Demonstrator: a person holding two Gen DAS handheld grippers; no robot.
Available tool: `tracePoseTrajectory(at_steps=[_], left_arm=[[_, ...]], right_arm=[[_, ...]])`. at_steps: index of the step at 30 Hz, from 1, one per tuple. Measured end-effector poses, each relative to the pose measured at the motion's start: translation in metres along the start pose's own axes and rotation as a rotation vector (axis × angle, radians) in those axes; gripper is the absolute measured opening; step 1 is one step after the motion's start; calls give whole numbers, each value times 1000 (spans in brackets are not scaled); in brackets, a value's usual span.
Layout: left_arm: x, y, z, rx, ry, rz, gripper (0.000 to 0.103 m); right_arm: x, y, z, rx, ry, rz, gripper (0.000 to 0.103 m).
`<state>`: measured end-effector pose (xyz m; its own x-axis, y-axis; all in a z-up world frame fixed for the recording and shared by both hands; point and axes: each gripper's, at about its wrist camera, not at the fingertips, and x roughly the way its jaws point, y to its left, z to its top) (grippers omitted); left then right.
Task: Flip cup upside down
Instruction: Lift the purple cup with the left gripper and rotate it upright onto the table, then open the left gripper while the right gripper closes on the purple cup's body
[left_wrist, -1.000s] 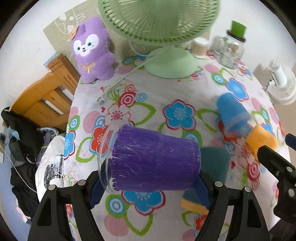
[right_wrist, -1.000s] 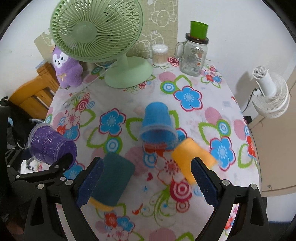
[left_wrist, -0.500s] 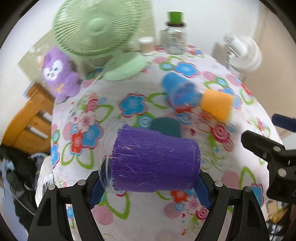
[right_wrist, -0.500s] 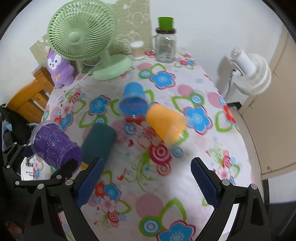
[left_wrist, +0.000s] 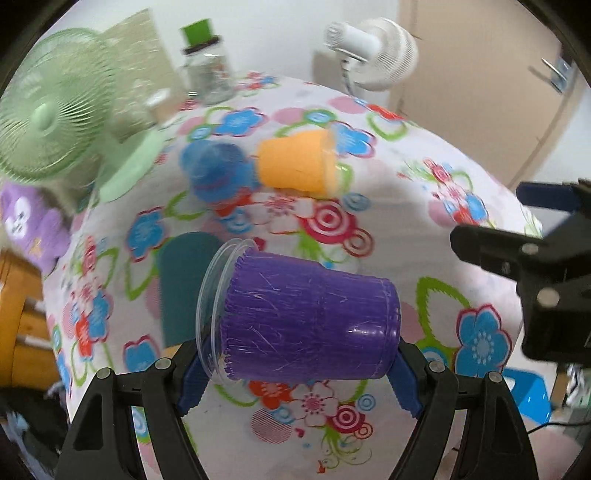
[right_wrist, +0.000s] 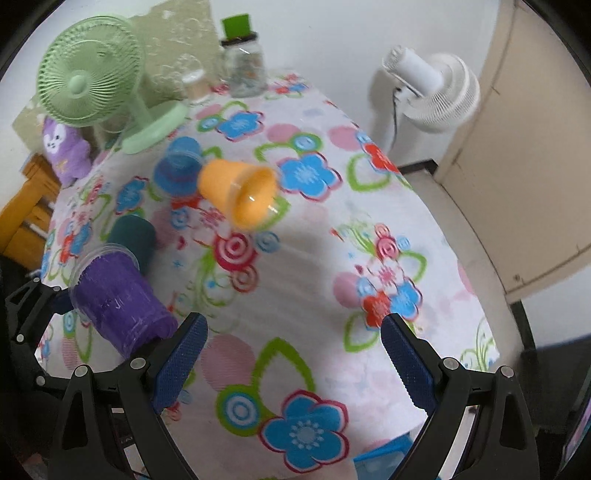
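My left gripper (left_wrist: 295, 376) is shut on a purple cup (left_wrist: 310, 317) and holds it sideways above the flowered tablecloth (left_wrist: 406, 206), its clear rim to the left. The purple cup also shows at the left of the right wrist view (right_wrist: 118, 299). My right gripper (right_wrist: 291, 354) is open and empty above the table's near part. An orange cup (right_wrist: 236, 192), a blue cup (right_wrist: 177, 170) and a dark teal cup (right_wrist: 133, 236) lie on their sides on the table.
A green desk fan (right_wrist: 92, 77), a glass jar with a green lid (right_wrist: 243, 62) and a purple plush toy (right_wrist: 62, 147) stand at the table's far side. A white fan (right_wrist: 432, 92) stands beyond the right edge. A wooden chair (right_wrist: 22, 206) is at the left.
Both grippers have swung to the right and pulled back, so the table looks farther away. The purple cup stays clamped sideways in the left gripper. The right gripper stays open.
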<state>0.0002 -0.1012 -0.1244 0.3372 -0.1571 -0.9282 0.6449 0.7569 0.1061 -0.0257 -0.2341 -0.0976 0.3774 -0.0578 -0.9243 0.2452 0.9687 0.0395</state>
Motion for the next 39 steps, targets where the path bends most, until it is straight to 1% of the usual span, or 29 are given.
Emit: tracePoseTrajectory(at_steps=[4,6,11,17,20,22,23,25,29,32,34,35,39], left_arm=[[14,-11,-1,65,8,-28,83],[21,-14,-1,88,15,-39,83],[32,-17,0,126,24,-57,83],[41,-20,1,160,16,-60,83],[47,-22,-1,178,22,-54,87],[49,-22,-2,181,24,-45,93],[48,-22,-2,177,25,-44,93],[44,-20,-2,165,21,-45,98],[29,-14,-4,124,19,-44,101],[14,-9,-7,80,19,-21,102],[3,-6,-10,37,23,-10,103],[-1,-4,-13,13,26,-5,103],[-19,4,-27,-126,33,32,103]], right_arm=[[7,-8,-10,8,4,-21,96],[10,-10,-14,16,6,-14,96],[21,-10,-21,16,26,-6,96],[30,-7,-25,15,36,0,96],[34,-5,-26,10,41,5,96],[36,-3,-26,6,39,11,96],[36,-3,-27,3,36,13,96],[33,-2,-27,-6,23,21,96],[20,0,-25,-25,-9,47,96],[5,4,-21,-53,-42,85,96],[-5,8,-19,-89,-75,111,96],[-11,10,-19,-118,-106,127,96],[-24,14,-25,-210,-207,172,96]])
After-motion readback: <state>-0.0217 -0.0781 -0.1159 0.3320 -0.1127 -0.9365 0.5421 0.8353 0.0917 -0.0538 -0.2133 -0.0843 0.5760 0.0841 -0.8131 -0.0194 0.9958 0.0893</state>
